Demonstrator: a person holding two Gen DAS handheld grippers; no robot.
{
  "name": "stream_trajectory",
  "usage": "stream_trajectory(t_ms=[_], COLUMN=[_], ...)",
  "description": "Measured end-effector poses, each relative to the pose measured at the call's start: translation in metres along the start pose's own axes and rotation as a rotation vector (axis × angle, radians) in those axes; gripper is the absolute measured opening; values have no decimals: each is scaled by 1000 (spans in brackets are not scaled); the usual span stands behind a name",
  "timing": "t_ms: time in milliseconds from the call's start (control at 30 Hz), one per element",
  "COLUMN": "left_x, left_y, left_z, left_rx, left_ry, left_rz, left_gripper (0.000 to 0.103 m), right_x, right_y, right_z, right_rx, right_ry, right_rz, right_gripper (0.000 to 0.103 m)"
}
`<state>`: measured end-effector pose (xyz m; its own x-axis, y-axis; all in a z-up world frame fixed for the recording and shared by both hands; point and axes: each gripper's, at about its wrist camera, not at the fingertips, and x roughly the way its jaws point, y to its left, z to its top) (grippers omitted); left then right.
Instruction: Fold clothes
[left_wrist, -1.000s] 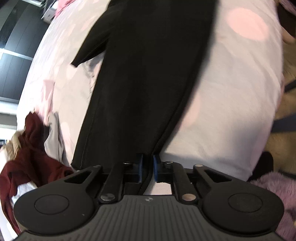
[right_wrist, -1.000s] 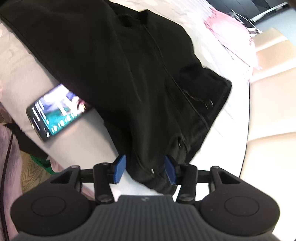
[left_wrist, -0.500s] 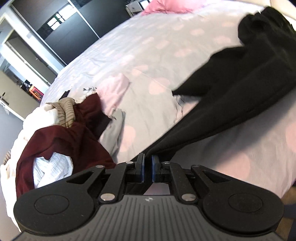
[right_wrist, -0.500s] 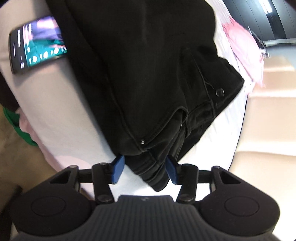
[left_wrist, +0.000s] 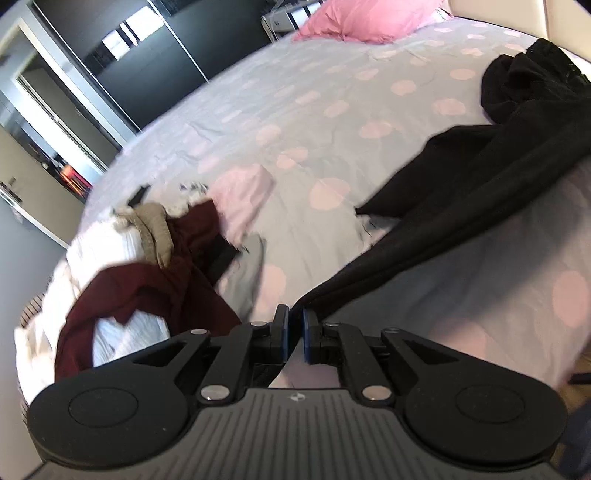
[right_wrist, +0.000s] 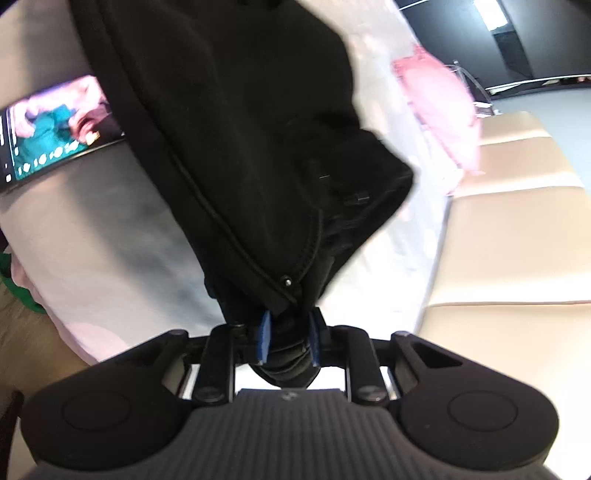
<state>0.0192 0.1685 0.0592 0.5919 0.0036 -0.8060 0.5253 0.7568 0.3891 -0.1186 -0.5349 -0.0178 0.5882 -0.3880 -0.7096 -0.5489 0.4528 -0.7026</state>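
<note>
While the left gripper (left_wrist: 294, 330) points low across the bed (left_wrist: 332, 122), its blue pads stand nearly together, pinching the thin hem end of the black trousers (left_wrist: 461, 184). From that pinch the leg fabric runs taut up and to the right, lifted off the spotted duvet, toward a bunched black mass near the far right edge of the bed. The right gripper (right_wrist: 288, 338) faces along the waistband end of the same black trousers (right_wrist: 240, 110); its pads are clamped on a thick wad of waistband, with a rivet and pocket seam just ahead of the fingertips. The cloth is dark denim-like, with visible stitching. A lit smartphone (right_wrist: 55, 127) lies on the bed just left of the trousers. A pile of maroon, white and tan clothes (left_wrist: 147, 266) sits well left of the held leg, and a pink pillow (left_wrist: 365, 18) lies at the far side.
</note>
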Motion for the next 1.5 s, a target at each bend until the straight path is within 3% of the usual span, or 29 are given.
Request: stream_trajectory(t_ms=[167, 367, 433, 500, 567, 667, 800, 933, 1067, 1233, 1333, 1433, 1500], left_x=[11, 51, 49, 43, 37, 30, 30, 49, 89, 120, 130, 138, 145], left_y=[-31, -68, -69, -62, -49, -29, -17, -17, -8, 8, 19, 33, 41], left_z=[-30, -57, -62, -64, -60, -44, -20, -9, -18, -46, -61, -70, -73], left_rx=[113, 226, 250, 225, 178, 75, 4, 61, 38, -90, -162, -280, -347], left_ry=[161, 331, 350, 361, 330, 250, 145, 117, 186, 272, 298, 288, 283], left_rz=[-109, -239, -270, -332, -371, -400, -367, -306, -254, -218, -210, -254, -276], left_gripper=[5, 7, 8, 17, 23, 24, 37, 45, 47, 48, 48, 48, 47], right_x=[-7, 26, 29, 23, 16, 4, -9, -13, -14, -5, 16, 28, 29], right_y=[1, 42, 50, 43, 30, 8, -22, -43, -50, -42, -21, -3, 2], right_z=[2, 12, 13, 10, 6, 1, 10, 36, 74, 114, 127, 126, 129], right_rx=[-121, -155, -181, -146, -92, 2, 133, 253, 382, 487, 488, 457, 409], right_ry=[78, 155, 183, 187, 185, 170, 126, 92, 41, 27, 56, 113, 123], right_rz=[85, 159, 166, 191, 199, 170, 95, 15, 3, 23, 32, 106, 98], right_gripper=[21, 24, 23, 24, 33, 34, 36, 42, 52, 55, 57, 57, 58])
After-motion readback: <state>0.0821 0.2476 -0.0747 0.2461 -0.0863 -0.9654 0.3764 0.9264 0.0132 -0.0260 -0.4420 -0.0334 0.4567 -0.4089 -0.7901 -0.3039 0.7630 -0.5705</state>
